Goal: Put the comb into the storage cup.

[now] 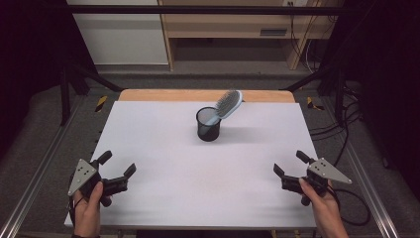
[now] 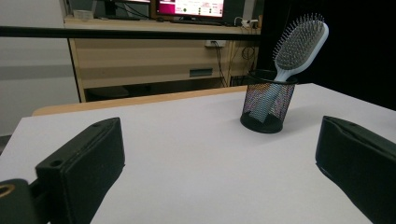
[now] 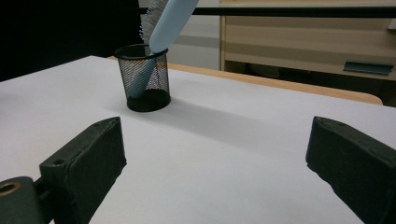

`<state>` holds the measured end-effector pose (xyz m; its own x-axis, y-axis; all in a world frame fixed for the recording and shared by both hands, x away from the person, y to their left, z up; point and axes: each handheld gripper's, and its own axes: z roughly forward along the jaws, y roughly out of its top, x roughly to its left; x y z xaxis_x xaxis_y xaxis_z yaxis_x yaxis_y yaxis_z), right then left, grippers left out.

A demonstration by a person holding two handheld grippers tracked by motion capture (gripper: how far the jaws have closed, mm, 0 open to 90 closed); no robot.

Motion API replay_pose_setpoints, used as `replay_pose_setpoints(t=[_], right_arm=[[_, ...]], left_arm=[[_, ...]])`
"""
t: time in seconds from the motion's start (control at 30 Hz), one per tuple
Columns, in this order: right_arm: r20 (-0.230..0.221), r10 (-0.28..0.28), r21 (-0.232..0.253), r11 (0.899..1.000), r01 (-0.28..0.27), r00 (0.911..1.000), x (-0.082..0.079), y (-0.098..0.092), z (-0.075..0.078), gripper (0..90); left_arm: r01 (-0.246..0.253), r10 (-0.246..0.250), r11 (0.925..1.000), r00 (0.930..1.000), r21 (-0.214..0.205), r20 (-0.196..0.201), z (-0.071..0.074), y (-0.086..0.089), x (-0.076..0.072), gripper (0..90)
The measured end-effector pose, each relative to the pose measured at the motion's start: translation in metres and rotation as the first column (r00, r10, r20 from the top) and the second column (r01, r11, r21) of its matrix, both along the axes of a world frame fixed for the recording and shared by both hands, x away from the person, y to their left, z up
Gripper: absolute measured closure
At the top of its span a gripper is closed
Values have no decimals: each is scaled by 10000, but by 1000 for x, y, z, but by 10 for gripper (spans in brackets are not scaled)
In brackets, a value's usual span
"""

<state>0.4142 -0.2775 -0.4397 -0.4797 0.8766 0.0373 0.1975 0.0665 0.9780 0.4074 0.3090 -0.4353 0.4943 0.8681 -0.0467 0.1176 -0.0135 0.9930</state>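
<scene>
A black mesh cup (image 1: 208, 125) (image 2: 267, 108) (image 3: 145, 77) stands upright on the white table (image 1: 163, 144), toward its far middle. A light blue hairbrush (image 1: 228, 104) (image 2: 299, 44) (image 3: 168, 21) sits handle-down in the cup, its bristled head leaning out to the right. My left gripper (image 1: 118, 164) rests near the table's front left corner, open, with nothing between its jaws. My right gripper (image 1: 291, 162) is held near the front right corner, also open and empty. Both are far from the cup.
A wooden strip (image 1: 205, 95) edges the table's far side. Beyond it stand a wooden shelf unit (image 1: 233, 25) and a white cabinet (image 1: 119, 34). Black frame bars and cables (image 1: 346, 119) flank the table on the right.
</scene>
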Motion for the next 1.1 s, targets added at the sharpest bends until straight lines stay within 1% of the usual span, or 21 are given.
replay_pose_setpoints(t=[0.2,0.37,0.53,0.6,0.77,1.03,1.1], right_arm=[[-22,80,16,10000,-80,10000,1,6,-5,43],[-51,228,31,9997,-228,9997,2,11,-8,41],[-52,399,73,9992,-398,9992,4,17,-10,41],[-26,443,93,9990,-443,9990,4,19,-10,41],[80,436,406,9982,-439,9990,4,20,-9,41],[109,553,357,9978,-557,9984,7,26,-12,42],[127,592,357,9976,-596,9982,9,28,-13,42]], left_arm=[[51,-51,10000,10000,47,17,0,-1,0,14],[133,-133,9999,9999,73,65,0,-2,0,14],[166,-167,9997,9999,151,29,0,-4,0,14],[177,-178,9997,9998,142,41,0,-4,0,14],[252,-253,9997,9996,71,111,0,-6,-1,14],[407,-407,9992,9991,34,152,1,-10,-1,14],[520,-520,9986,9985,7,153,1,-11,-1,14]])
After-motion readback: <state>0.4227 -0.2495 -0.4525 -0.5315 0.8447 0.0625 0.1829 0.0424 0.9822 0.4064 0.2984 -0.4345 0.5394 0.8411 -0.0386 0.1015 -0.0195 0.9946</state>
